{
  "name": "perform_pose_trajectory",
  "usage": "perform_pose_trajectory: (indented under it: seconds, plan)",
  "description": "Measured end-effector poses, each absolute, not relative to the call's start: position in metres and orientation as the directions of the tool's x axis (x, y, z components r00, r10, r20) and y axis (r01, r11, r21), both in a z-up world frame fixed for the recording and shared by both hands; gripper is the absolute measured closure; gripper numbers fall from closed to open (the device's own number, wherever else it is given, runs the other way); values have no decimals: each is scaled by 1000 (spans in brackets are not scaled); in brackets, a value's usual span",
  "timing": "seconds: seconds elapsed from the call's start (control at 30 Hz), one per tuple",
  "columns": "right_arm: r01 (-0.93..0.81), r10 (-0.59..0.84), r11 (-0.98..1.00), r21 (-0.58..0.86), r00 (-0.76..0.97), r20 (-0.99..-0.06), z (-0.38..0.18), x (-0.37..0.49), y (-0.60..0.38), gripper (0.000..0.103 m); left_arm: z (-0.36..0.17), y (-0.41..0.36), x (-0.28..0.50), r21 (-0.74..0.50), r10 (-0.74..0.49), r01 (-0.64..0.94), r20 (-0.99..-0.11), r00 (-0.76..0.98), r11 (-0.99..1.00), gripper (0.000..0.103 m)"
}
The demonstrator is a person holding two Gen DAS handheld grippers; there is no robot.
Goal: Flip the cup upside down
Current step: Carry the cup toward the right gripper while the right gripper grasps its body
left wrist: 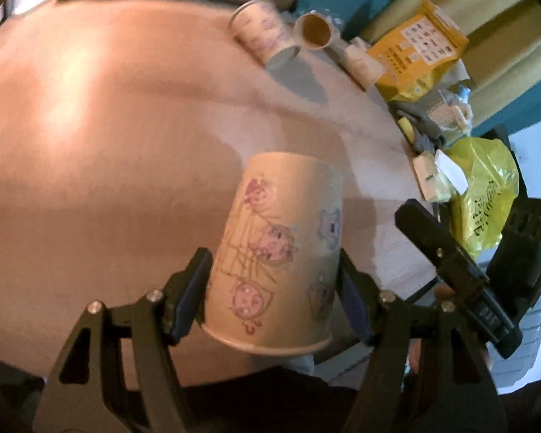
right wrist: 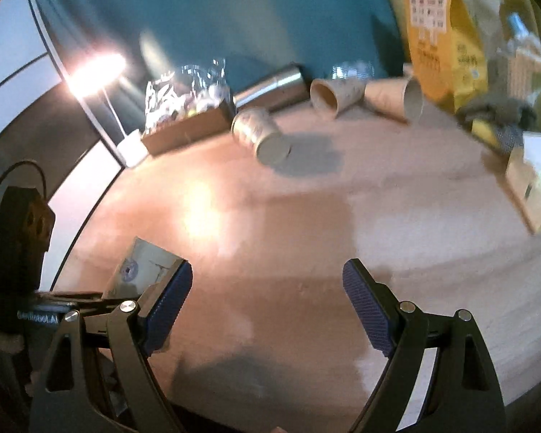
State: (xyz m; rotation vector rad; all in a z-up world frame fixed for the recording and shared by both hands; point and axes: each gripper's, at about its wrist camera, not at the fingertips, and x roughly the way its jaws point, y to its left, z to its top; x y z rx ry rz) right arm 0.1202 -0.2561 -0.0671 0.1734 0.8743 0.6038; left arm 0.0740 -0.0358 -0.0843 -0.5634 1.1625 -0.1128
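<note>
The left tongs (left wrist: 274,288) reached forward and somewhat downward over the counter (left wrist: 90,126), and their two padded fingers (left wrist: 189,296) pinched the cup (left wrist: 281,252) from either side. The cup was a paper one printed with pink and pale blue cartoon faces. Its rolled rim sat at the near, lower end, close to the tongs' base, and its narrower closed end pointed away toward the far side of the counter. Its long axis ran roughly along the line of the fingers, leaning slightly to the right at the far end. The pads met the wall in its wider half, near the rim, so most of the body stuck out beyond the fingertips. Whether the cup touched the counter or hung just above it could not be told.

The right tongs (right wrist: 267,310) were held low over the counter to the right of the cup, spread wide with nothing between the blue ribbed pads (right wrist: 368,310). In the right wrist view, part of the cup (right wrist: 140,270) showed just outside the left finger.

At the far edge lay other paper cups (right wrist: 261,135) on their sides, near a metal cylinder (right wrist: 270,88) and a yellow bag (left wrist: 420,43).
</note>
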Motion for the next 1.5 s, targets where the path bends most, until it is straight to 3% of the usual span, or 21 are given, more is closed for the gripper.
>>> perform_pose_trajectory:
  seconds: [0.37,0.47,0.87,1.4,1.47,1.5]
  plan:
    - [-359,533,842,402,449,-717,-82,120,-250,15,-109,-30,76,-458,-374,-233,-867,329,858,32]
    - [-349,528,846,403,448,-722,-82,121,-250,15,-108,-31,78,-456,-372,-228,-868,329,860,26]
    - [-399,555,822,406,402,-729,-73,124,-225,15,-79,-21,63,-439,-344,-179,-851,396,880,26]
    - [-358,588,775,521,104,-802,-99,141,-148,16,-78,37,26,-457,-324,-192,-816,478,868,26]
    - [-366,573,780,508,91,-814,-100,143,-141,18,-80,43,24,-463,-331,-183,-810,484,867,26]
    - [-365,570,781,507,83,-817,-101,144,-138,27,-81,47,23,-468,-335,-180,-807,486,865,26]
